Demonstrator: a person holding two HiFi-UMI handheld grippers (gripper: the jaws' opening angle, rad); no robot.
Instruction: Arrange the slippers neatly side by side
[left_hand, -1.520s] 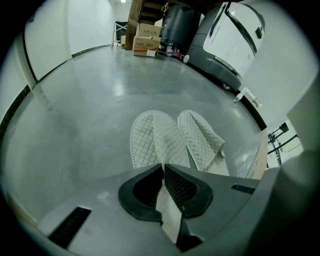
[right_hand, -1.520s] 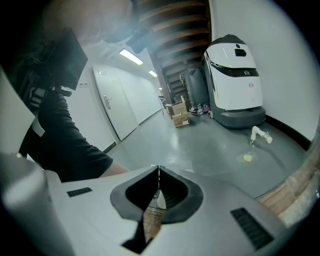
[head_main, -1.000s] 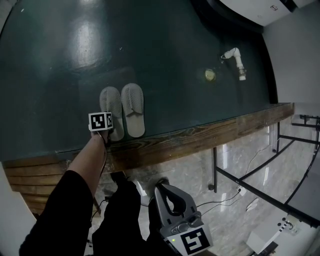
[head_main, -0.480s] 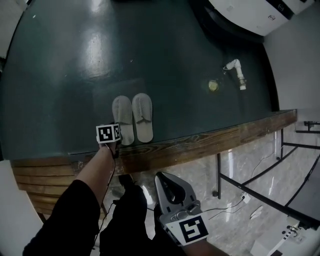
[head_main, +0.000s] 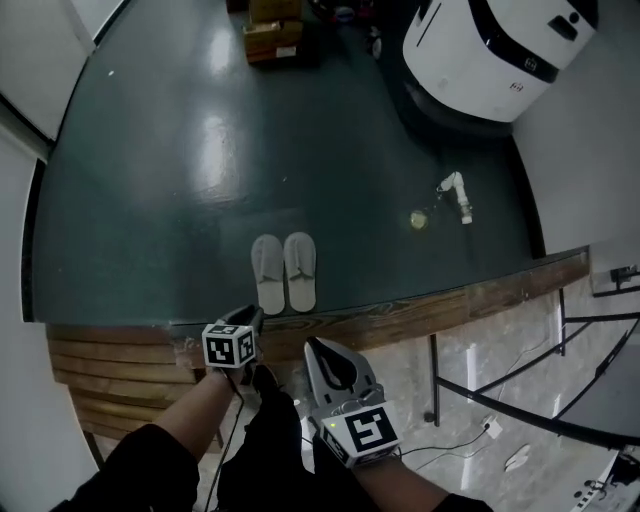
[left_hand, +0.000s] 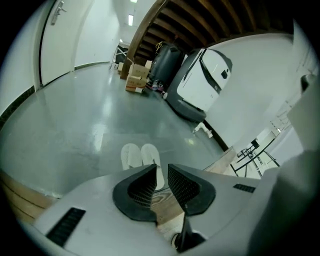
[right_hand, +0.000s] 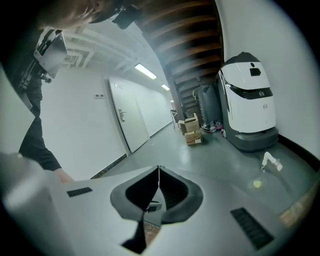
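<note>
Two pale grey slippers lie side by side on the dark green floor, toes pointing away, close to the wooden edge: the left slipper (head_main: 267, 273) and the right slipper (head_main: 300, 269). In the left gripper view the same left slipper (left_hand: 130, 156) and right slipper (left_hand: 149, 153) show just beyond the jaws. My left gripper (head_main: 248, 320) (left_hand: 161, 169) hovers over the wooden edge, short of the slippers' heels, open with nothing between its jaws. My right gripper (head_main: 314, 347) (right_hand: 159, 170) is held lower, beside my body, shut and empty.
A wooden step edge (head_main: 420, 312) borders the floor in front of me. On the floor to the right lie a white pipe piece (head_main: 457, 195) and a small yellow bit (head_main: 419, 219). A large white machine (head_main: 495, 50) and cardboard boxes (head_main: 272, 35) stand at the back.
My left gripper has drawn back from the left slipper's heel to above the wooden edge. The head view has pulled back and shows more floor. Both slippers stay put.
</note>
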